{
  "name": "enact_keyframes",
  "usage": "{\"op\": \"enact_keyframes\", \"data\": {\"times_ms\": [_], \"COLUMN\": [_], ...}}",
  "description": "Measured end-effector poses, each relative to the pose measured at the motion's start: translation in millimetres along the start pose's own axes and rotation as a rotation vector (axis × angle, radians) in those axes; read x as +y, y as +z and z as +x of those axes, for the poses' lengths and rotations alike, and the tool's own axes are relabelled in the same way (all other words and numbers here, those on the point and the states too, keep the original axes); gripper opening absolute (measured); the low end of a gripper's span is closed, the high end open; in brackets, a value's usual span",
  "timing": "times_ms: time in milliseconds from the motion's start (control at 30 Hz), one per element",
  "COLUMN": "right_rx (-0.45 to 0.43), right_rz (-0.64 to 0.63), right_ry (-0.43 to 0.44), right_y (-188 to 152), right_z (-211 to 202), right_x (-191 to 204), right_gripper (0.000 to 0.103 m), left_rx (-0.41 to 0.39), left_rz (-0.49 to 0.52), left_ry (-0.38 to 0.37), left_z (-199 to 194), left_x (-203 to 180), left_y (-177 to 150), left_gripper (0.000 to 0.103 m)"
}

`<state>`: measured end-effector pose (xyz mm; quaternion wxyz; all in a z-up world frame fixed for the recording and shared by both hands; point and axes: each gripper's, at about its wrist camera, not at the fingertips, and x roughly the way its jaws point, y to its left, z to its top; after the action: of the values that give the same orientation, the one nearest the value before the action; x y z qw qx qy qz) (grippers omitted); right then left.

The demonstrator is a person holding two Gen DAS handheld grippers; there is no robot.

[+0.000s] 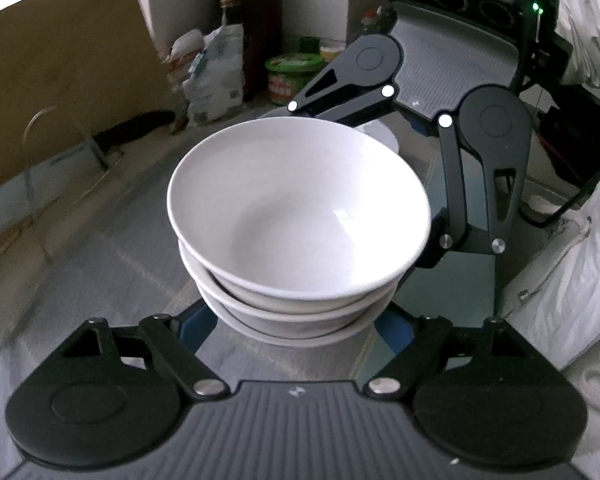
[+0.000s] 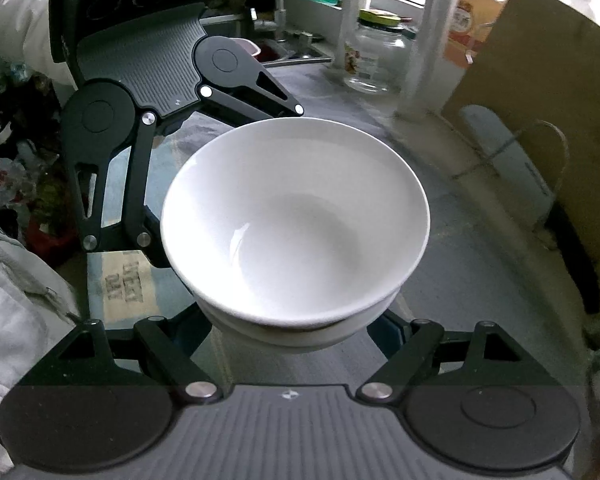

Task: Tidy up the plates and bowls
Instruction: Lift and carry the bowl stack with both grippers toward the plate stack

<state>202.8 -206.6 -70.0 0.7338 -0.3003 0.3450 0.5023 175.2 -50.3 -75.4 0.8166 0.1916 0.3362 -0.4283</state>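
Note:
A stack of three white bowls (image 1: 300, 208) fills the middle of both wrist views (image 2: 296, 216), raised a little above the grey counter (image 1: 100, 280). My left gripper (image 1: 296, 320) is shut on the lower bowls, with its blue pads (image 1: 198, 322) against the near sides of the stack. My right gripper (image 1: 384, 160) faces it from the far side, its fingertips hidden behind the bowls. In the right wrist view my right gripper (image 2: 296, 328) is shut on the stack's lower part, and the left gripper (image 2: 220, 176) stands opposite.
A cleaver (image 1: 40, 176) leans on a cardboard sheet (image 1: 68, 52) at the left. A green tub (image 1: 292, 72), bags and a bottle stand behind. A glass jar (image 2: 376, 56) and an orange bottle (image 2: 476, 12) stand by the window. A white sleeve (image 1: 588, 28) is at the right.

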Motion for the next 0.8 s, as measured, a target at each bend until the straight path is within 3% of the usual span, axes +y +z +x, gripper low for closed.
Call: {"op": "enact_keyframes", "data": {"times_ms": [500,800], "right_rx": [0.018,0.035], "right_rz": [0.053,0.082], "right_ry": [-0.114,-0.157], "right_y": [-72.7,-103.9], "right_z": [-68.4,-82.3], "right_x": [-49.2,-87.8], "right_gripper": [0.087,0.087], "left_rx": [-0.056,-0.057], "left_rz": [0.106,0.149], "left_ry": [-0.048,-0.06], "left_z": [66.0,110.1], "left_x": [-31.0,-29.7], "left_y": [86.7,125.9], "left_gripper": [0.085,0.085]}}
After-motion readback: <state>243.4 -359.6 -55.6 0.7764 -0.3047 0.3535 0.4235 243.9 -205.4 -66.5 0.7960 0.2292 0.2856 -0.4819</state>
